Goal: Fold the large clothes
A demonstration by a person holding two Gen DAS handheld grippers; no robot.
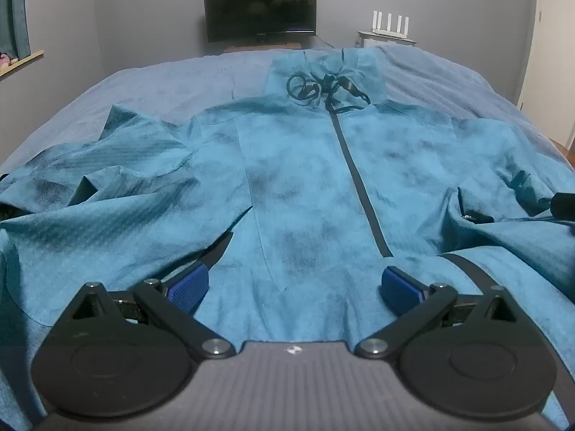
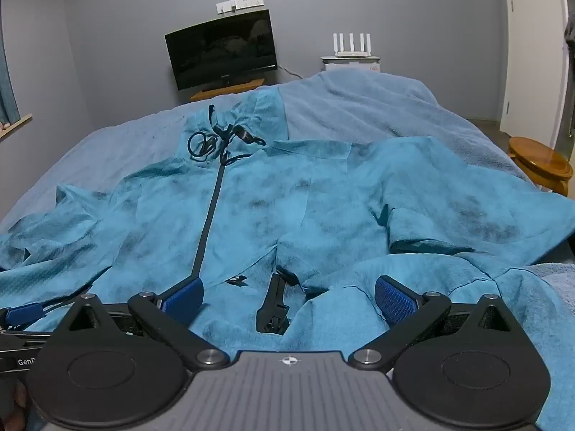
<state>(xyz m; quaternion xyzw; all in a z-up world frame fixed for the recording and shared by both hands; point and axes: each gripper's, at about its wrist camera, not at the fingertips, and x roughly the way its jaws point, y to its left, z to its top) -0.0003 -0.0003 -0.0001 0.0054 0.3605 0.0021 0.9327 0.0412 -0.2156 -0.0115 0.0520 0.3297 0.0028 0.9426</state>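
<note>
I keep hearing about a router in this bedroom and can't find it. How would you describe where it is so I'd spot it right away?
Start at the far grey wall beyond the bed, where the dark monitor stands. Just right of it is a small white cabinet, and the router sits on top. It is the only white thing there with a row of thin upright antennas.

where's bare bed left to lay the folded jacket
Bare blanket lies left of the hood, toward the monitor, and right of the hood toward the router. The near half is crowded by the spread jacket.
</note>
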